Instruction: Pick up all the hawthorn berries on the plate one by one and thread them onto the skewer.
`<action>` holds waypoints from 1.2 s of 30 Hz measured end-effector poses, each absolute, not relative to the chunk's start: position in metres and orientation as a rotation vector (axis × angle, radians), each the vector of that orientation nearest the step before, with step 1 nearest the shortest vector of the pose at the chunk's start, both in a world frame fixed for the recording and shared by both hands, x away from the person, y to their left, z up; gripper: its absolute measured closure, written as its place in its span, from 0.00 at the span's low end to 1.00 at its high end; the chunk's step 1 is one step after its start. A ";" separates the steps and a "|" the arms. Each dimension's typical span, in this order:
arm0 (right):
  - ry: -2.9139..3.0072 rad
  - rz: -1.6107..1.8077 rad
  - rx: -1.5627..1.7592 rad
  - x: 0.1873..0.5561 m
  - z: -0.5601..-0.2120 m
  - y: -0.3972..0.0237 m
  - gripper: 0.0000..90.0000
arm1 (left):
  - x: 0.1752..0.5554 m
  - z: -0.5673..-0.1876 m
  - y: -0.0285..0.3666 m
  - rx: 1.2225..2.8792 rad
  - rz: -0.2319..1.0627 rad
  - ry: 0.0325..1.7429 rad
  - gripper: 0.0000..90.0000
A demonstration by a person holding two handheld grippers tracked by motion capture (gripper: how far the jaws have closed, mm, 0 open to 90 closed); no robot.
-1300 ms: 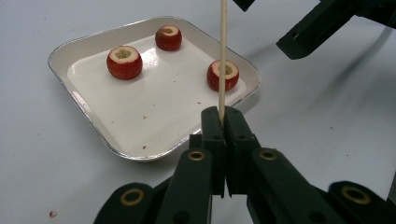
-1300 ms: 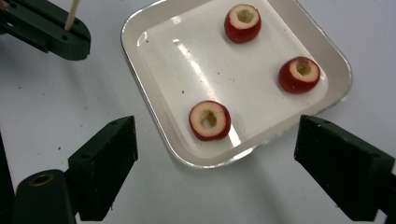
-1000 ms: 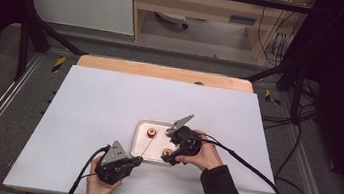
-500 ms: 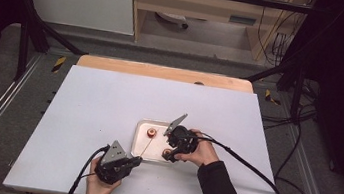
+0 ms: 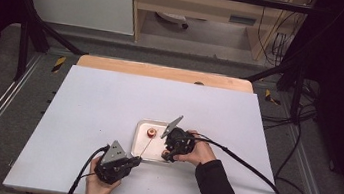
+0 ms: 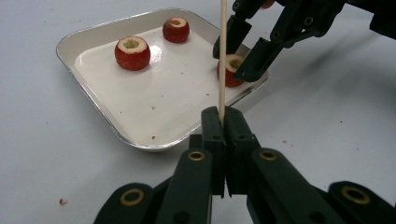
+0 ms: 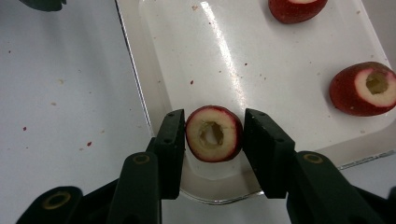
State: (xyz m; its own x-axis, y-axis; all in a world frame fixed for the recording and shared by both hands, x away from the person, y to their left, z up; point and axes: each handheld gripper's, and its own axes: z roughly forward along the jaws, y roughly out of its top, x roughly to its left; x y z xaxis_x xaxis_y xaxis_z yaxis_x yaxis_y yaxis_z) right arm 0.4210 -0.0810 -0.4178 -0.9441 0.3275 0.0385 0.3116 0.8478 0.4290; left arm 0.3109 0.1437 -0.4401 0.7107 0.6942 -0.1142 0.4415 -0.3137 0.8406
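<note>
Work in hand: threading cored red fruit onto a wooden skewer (image 6: 222,56). Judged early stage, as the visible length of the stick is bare and all three fruit sit in the tray (image 5: 139,148).

Left hand-held gripper (image 6: 223,122): clenched on the lower end of the skewer, jaws tight together, stick rising from them and leaning over the tray. In the high view this gripper (image 5: 137,160) sits near the front edge of the counter (image 5: 109,99), just off the tray's front-left corner.

Right hand-held gripper (image 7: 214,135): jaws have just been closing, with the nearest cored fruit (image 7: 214,134) between them. The pads stand close at either side of it; contact looks made or very nearly made, grip not yet confirmed firm. The fruit rests on the tray floor by the rim, core hole facing up.

Remaining, by my reading: secure and lift this fruit, align its hole with the skewer tip, push it on, then repeat for the other two.

Surroundings: second cored fruit (image 7: 364,88) and third fruit (image 7: 296,8) farther along the tray, well apart from the gripped one. Small red crumbs scattered on tray and counter. Nothing stands between fruit and skewer; the tray rim beside the fruit could catch a jaw
</note>
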 end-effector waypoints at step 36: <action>2.541 1.393 1.198 0.414 -0.367 -0.136 0.67 | 0.310 -0.436 0.133 1.893 0.331 0.873 0.98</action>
State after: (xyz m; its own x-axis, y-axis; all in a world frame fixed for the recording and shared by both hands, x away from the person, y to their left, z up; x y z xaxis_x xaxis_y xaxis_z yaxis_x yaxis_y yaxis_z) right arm 0.4136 -0.1361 -0.3668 -0.7081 0.6218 0.3346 0.6166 0.3136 0.7221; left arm 0.3104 0.1334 -0.4359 0.7038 0.6962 -0.1415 0.4267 -0.2549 0.8677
